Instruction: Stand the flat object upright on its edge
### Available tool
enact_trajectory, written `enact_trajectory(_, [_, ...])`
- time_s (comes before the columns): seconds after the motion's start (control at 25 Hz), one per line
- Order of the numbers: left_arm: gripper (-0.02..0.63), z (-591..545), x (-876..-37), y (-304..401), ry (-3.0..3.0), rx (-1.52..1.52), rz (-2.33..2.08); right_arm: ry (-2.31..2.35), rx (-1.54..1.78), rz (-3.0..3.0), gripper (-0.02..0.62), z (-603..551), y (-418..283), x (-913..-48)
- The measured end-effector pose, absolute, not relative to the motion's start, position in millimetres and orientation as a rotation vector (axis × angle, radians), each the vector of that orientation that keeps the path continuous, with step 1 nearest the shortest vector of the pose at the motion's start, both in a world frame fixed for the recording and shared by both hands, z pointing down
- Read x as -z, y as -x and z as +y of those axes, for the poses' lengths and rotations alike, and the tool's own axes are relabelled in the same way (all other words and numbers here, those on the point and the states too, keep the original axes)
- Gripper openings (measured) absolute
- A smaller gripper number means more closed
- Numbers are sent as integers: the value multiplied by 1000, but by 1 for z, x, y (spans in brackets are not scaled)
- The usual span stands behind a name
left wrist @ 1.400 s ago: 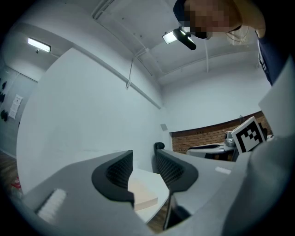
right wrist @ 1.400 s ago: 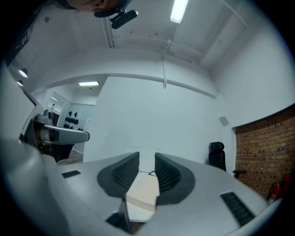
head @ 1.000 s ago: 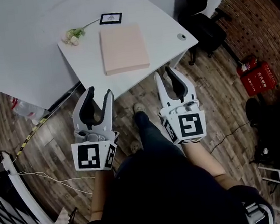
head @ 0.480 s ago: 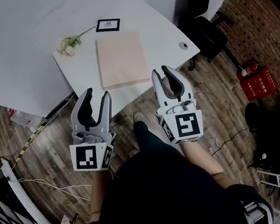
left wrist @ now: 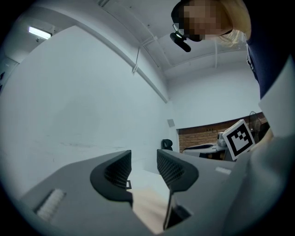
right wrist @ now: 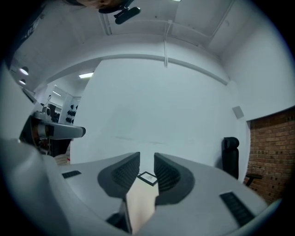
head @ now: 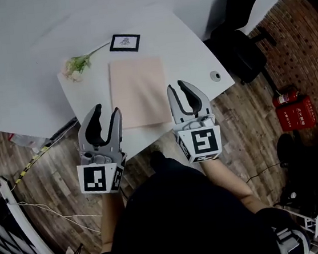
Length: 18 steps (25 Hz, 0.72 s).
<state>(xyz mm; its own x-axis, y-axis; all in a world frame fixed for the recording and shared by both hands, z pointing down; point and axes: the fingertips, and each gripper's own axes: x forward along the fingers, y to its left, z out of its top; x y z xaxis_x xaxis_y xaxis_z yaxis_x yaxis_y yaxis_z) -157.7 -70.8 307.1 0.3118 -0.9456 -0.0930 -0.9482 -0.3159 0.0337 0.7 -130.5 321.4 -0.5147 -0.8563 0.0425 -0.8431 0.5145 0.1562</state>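
Pink pad (head: 138,91) lies flat by the table's (head: 186,42) front edge. The right gripper (head: 177,87), jaws narrowly parted and empty, has advanced to the pad's near right corner. The left gripper (head: 105,111), parted wider and also empty, has reached the front edge, so a grasp looks close. Each gripper view shows clear gaps beside the pads; only the head view shows the flower sprig (head: 75,66).
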Motion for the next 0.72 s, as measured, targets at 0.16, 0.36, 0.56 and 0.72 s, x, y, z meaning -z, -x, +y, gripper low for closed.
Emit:
enact_trajectory(0.16, [167,-109,-324,160,2534,-127,1871,-1431,138,-2637,97,-170,-2,-339])
enact_trajectory(0.36, [167,-147,-348,162,2551,-92,1933,-1364,85,-2634,97,-212,-4,-366])
enact_trajectory(0.56, [167,-173,-377,166,2580,-38,1994,-1298,8,-2624,98,-238,-2,-398])
enact_trajectory(0.72, [169,-184,-402,170,2641,5,2006,-1253,-78,-2597,114,-246,-3,-424])
